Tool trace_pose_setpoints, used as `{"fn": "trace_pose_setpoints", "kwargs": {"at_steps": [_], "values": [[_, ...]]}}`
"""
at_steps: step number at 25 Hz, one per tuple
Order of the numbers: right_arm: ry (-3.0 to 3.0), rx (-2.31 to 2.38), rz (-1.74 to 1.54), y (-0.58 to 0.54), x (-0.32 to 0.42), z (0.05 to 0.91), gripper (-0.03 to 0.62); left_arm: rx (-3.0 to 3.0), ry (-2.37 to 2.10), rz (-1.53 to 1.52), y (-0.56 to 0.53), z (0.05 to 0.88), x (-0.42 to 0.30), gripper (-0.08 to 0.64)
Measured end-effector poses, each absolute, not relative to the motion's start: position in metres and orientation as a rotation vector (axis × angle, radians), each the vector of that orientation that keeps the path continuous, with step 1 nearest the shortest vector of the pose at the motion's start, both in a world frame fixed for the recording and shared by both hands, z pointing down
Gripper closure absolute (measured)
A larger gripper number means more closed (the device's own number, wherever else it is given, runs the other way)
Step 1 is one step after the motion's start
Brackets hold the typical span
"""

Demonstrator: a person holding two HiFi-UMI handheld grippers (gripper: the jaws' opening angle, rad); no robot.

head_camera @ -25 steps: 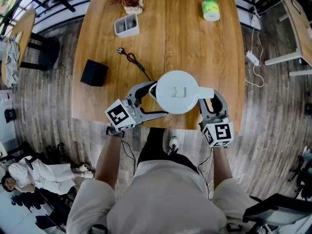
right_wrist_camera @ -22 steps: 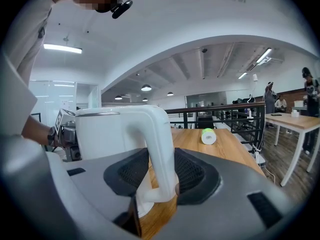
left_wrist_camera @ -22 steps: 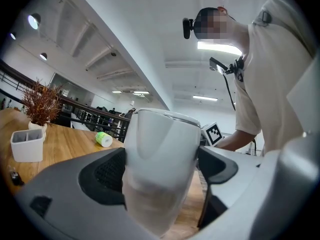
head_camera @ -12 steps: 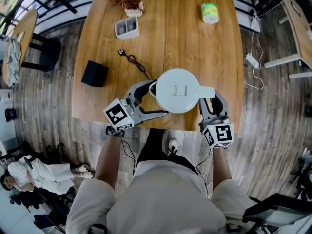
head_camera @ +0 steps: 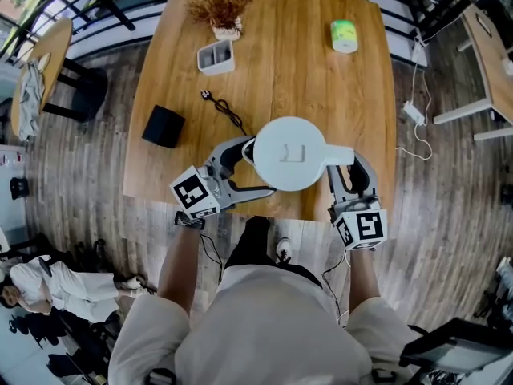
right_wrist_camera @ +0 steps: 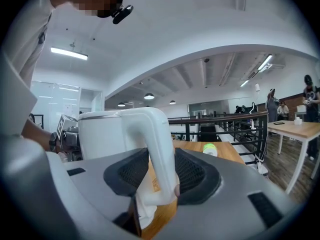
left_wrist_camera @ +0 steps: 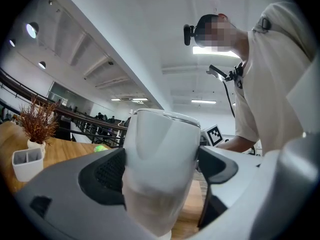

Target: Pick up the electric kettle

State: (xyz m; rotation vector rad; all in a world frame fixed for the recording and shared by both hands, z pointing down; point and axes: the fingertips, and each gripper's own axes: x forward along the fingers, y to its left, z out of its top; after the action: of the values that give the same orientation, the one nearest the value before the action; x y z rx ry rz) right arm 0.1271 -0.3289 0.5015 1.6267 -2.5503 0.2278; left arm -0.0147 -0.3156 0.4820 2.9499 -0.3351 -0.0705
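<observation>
The white electric kettle (head_camera: 290,152) hangs over the front edge of the wooden table (head_camera: 321,79), held from both sides. My left gripper (head_camera: 255,167) is shut on the kettle's round body (left_wrist_camera: 160,169), its dark pads (left_wrist_camera: 107,174) pressed against both flanks. My right gripper (head_camera: 349,171) is shut on the kettle's white handle (right_wrist_camera: 159,149), which sits squeezed between the mesh pads (right_wrist_camera: 192,174). In the head view the lid hides the fingertips of both grippers. The kettle stands upright.
On the table lie a black box (head_camera: 163,126), a black power cord with plug (head_camera: 224,111), a white divided holder (head_camera: 216,57), a potted dried plant (head_camera: 220,6) and a green roll (head_camera: 344,36). A chair (head_camera: 80,87) stands left; a white cable and adapter (head_camera: 417,115) lie on the floor right.
The table and its objects look smaller and lower in the head view, while the kettle and both grippers keep their size and place: the kettle has risen off the table.
</observation>
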Motion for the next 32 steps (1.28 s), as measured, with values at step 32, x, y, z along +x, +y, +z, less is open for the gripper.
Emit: {"fn": "trace_pose_setpoints", "kwargs": {"at_steps": [32], "values": [[-2.554,1.587,0.100,-0.266,0.122,0.395,0.434,3.017,-0.372,-0.232,-0.251,0.376,-0.023,0.109]]}}
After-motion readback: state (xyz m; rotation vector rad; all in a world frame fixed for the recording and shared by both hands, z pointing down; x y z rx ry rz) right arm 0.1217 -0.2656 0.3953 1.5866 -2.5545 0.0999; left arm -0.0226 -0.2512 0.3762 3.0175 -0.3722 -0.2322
